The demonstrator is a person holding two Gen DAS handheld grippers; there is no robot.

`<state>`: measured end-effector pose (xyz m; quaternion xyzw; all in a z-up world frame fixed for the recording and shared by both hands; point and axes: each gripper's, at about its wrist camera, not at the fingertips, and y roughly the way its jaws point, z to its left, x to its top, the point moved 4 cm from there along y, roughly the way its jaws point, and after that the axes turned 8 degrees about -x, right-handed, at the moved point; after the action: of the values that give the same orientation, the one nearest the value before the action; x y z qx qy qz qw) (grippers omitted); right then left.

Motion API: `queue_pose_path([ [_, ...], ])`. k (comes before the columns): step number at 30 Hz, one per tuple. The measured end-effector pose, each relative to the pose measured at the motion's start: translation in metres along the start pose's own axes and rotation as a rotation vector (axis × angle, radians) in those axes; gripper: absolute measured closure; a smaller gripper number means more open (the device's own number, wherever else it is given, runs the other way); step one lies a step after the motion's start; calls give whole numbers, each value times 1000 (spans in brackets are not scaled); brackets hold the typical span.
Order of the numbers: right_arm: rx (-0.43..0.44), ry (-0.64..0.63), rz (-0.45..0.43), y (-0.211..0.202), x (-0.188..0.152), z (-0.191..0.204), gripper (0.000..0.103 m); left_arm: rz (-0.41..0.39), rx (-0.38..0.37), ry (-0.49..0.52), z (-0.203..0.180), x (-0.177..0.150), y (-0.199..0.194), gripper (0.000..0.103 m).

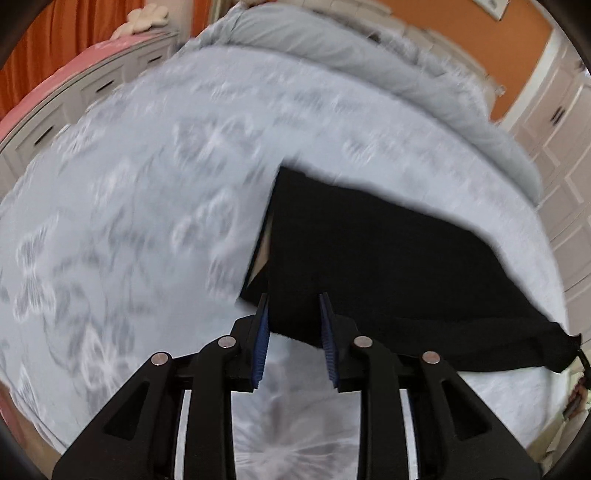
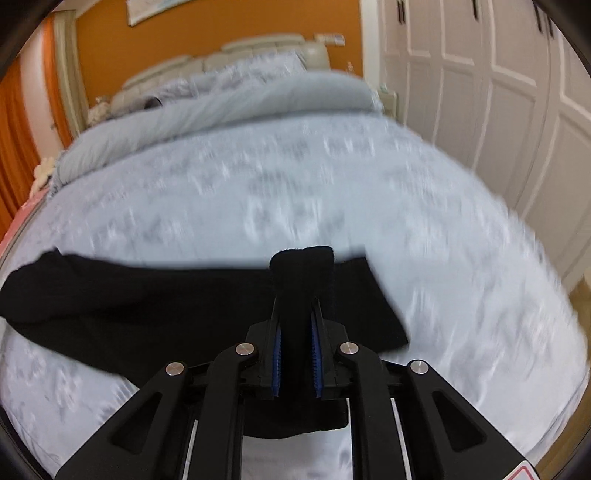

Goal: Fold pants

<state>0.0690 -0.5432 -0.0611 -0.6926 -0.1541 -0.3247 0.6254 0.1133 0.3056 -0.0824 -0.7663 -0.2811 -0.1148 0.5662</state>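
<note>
1 pair of black pants [image 1: 369, 251], seen in both wrist views, on 1 bed [image 1: 129, 221] with a pale blue flower-print sheet; 1 grey duvet [image 1: 332, 55] rolled at the head end; 1 padded beige headboard [image 2: 229, 55]; 2 grippers, one per view: left gripper [image 1: 294, 306], right gripper [image 2: 296, 310], each with 2 fingers and 2 blue ribbed pads, 4 silver pivot pins per gripper; 1 orange curtain [image 1: 74, 29]; 1 cream plush toy [image 1: 144, 18]; 1 white drawer unit with pink top [image 1: 92, 81], drawer count unclear from blur; 1 white panelled wardrobe [image 2: 498, 92], at least 3 dark handles; 1 wall picture [image 2: 162, 9], partly cut off
</note>
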Motion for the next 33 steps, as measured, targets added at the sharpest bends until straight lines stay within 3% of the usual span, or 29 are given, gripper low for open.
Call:
queue_pose_path([
  [1,-12,6,18,5,-11,-1,87,15,17,-7,6,-10,8,75],
  [3,-33,34,44,11,-32,-6,71,24,10,-48,16,-20,12,69],
  [6,-36,105,23,-5,-47,-19,62,-13,-56,-182,30,-31,-10,41],
  [10,-31,161,-79,-55,-48,-19,44,-57,-132,-266,25,-42,-42,14],
  [12,50,178,-112,-79,-45,-1,37,-56,-149,-283,13,-42,-41,13],
  [16,204,178,-112,-95,-38,47,37,44,-206,-412,-7,-34,3,14],
  [17,219,181,-88,-91,-35,57,37,53,-201,-437,-9,-34,12,16],
  [18,238,193,-50,-84,-34,69,37,59,-180,-457,-9,-33,21,26],
  [19,245,209,-25,-79,-33,76,37,48,-158,-474,-10,-33,26,36],
  [21,261,259,37,-61,-33,86,37,-7,-107,-469,-9,-33,26,42],
  [23,283,298,73,-47,-30,96,37,-41,-64,-472,-7,-34,24,42],
  [30,289,421,260,22,-9,122,37,-35,-42,-456,0,-31,24,42],
  [31,274,421,269,31,-7,126,39,-31,-37,-451,2,-31,25,42],
  [33,237,417,282,52,-1,134,87,-24,-35,-450,3,-29,29,42],
])
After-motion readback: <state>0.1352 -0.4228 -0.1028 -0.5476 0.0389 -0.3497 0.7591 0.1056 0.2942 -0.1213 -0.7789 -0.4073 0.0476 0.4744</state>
